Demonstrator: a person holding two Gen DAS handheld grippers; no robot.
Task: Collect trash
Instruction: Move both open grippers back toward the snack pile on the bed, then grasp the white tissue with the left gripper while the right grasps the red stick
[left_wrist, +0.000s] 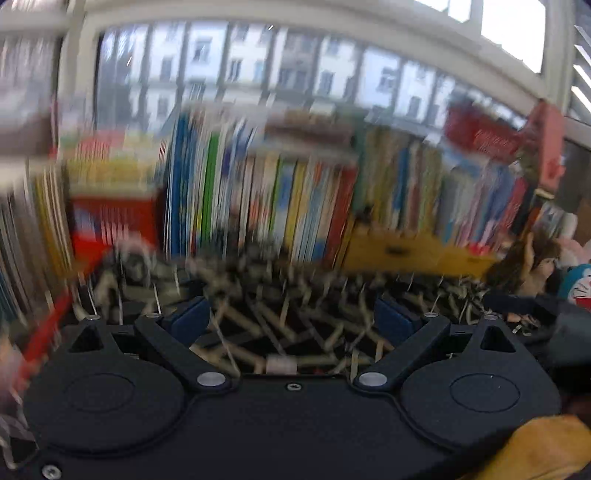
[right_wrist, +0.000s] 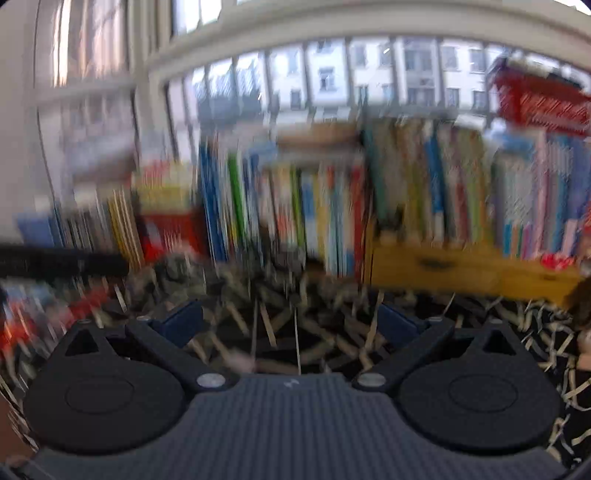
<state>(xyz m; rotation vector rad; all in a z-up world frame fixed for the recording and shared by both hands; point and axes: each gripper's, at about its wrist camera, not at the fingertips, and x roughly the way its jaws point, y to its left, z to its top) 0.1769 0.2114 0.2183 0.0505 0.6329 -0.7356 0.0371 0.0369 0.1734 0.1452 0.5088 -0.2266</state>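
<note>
Both tools stand wide open and empty: left tool (left_wrist: 291, 317), right tool (right_wrist: 291, 321). Shredded paper strips (left_wrist: 280, 317) lie scattered on the dark tabletop (right_wrist: 554, 373) below a row of books (left_wrist: 258, 199). Step in hand: approach. Next: lower and close on a clump.

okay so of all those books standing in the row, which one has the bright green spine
The tall thin green book just right of the blue ones, left of the row's middle, above the shredded paper. No other spine there is such solid bright green.
</note>
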